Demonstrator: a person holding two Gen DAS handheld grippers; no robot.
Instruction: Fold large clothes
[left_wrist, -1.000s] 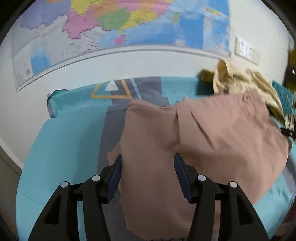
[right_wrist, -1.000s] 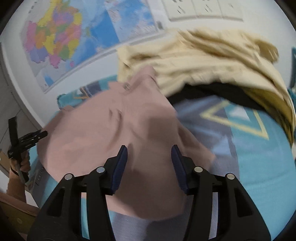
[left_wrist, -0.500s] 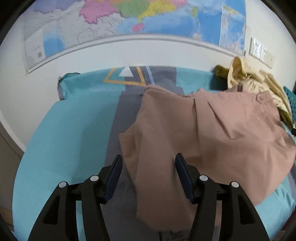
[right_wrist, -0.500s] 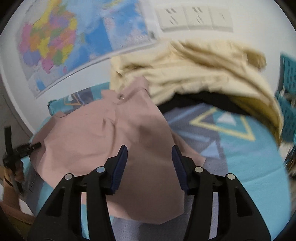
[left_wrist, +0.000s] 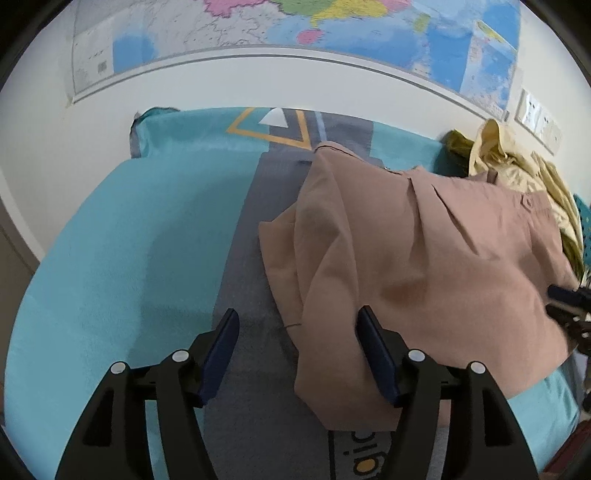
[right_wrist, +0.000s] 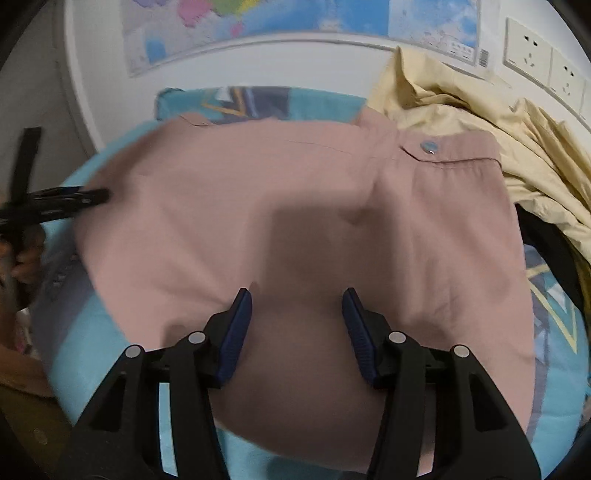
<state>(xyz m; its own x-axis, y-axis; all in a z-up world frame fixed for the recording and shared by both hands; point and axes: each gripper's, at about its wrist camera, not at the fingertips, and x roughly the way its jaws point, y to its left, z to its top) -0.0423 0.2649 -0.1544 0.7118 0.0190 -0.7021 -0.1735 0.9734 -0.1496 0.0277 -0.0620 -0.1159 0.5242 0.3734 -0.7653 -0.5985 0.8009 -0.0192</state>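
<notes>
A pink garment (left_wrist: 424, 266) lies partly folded on the teal mat (left_wrist: 110, 258), layers bunched on one side, so I judge more folds remain. My left gripper (left_wrist: 297, 350) and right gripper (right_wrist: 297, 332) hover over it, jaws spread, gripping nothing. Beside it, a yellow clothes pile (right_wrist: 480, 99).

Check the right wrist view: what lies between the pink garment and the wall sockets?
A heap of pale yellow clothing lies between the pink garment and the wall sockets, in the right wrist view.
</notes>
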